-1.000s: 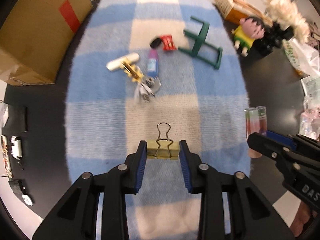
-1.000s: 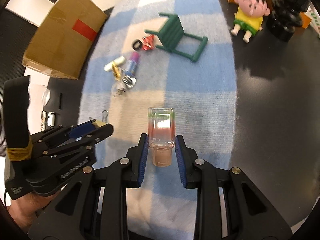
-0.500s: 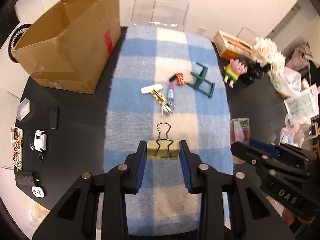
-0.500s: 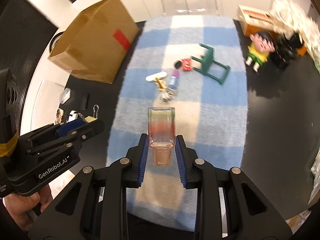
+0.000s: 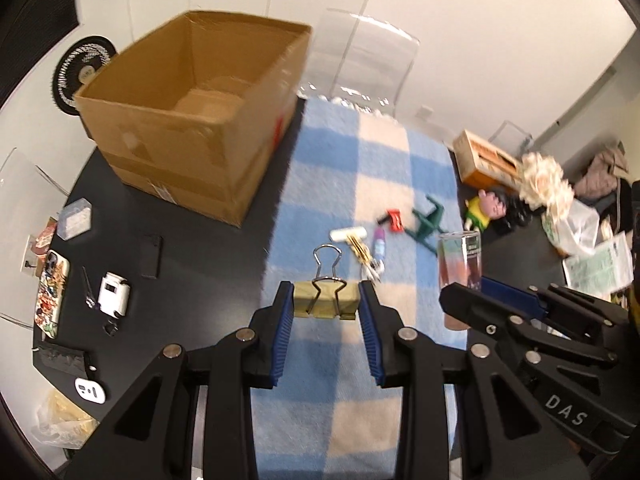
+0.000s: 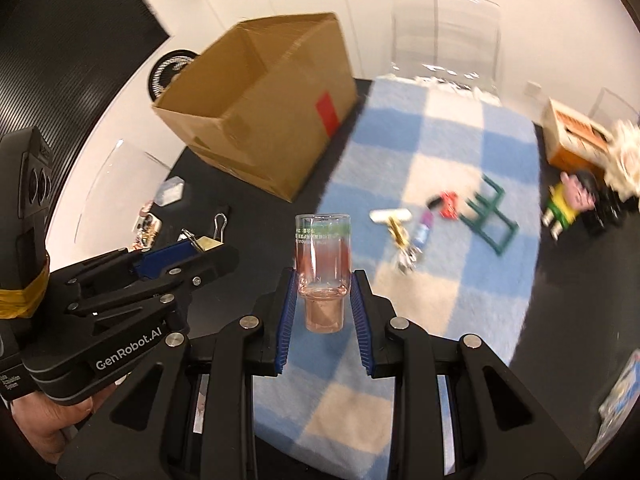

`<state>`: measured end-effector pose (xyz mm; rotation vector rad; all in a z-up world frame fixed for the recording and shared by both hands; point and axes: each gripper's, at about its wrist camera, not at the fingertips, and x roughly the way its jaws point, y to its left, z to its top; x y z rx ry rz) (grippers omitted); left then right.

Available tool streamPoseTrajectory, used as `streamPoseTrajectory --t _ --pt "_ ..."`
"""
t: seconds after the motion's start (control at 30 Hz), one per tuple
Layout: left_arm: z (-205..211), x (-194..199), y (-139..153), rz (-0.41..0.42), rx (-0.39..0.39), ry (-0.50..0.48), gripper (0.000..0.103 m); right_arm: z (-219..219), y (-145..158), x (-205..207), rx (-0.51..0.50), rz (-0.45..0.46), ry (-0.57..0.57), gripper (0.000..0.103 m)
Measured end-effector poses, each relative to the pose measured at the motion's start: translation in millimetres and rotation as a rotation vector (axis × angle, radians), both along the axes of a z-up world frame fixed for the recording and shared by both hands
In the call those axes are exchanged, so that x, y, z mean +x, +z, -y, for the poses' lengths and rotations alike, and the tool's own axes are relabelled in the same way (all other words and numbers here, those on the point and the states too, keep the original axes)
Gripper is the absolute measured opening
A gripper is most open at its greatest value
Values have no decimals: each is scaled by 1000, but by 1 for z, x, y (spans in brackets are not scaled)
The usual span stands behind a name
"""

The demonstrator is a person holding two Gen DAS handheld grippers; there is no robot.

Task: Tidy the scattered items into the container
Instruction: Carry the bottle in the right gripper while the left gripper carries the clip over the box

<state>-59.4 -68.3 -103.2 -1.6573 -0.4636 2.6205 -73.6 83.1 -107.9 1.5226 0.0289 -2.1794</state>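
My left gripper (image 5: 326,308) is shut on a gold binder clip (image 5: 325,305), held in the air above the blue and cream checked blanket (image 5: 384,168). My right gripper (image 6: 323,294) is shut on a clear bottle (image 6: 323,256) with pink contents, cap end down. The open cardboard box (image 5: 200,120) stands on the black table at the far left; in the right wrist view the box (image 6: 260,108) is ahead and to the left. On the blanket lie a white tube (image 5: 348,233), keys (image 5: 366,258), a small purple bottle (image 5: 379,242), a red item (image 5: 394,220) and a green toy chair (image 5: 428,226).
Small items lie on the black table at the left: a white device (image 5: 114,294), a black phone (image 5: 152,255), a patterned case (image 5: 52,294). A doll (image 5: 486,210), a wooden box (image 5: 486,162) and papers (image 5: 600,264) crowd the right side. A clear chair (image 5: 360,60) stands beyond the table.
Both grippers rose and tilted up with their loads, from looking down at the blanket to facing the cardboard box, whose open top now shows. The items on the blanket stayed put.
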Motion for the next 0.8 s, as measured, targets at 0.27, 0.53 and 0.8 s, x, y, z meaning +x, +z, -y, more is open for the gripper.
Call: streamPoseTrajectory --t 0.27,0.53,0.8 --pt "43 -24 25 -66 -13 61 32 56 26 -36 -27 -58 86 28" --pt "94 -68 40 -98 -30 126 32 106 51 -83 -91 -96 127 28" --pt "135 -110 43 -98 -34 167 32 152 54 -136 -74 -122 160 28"
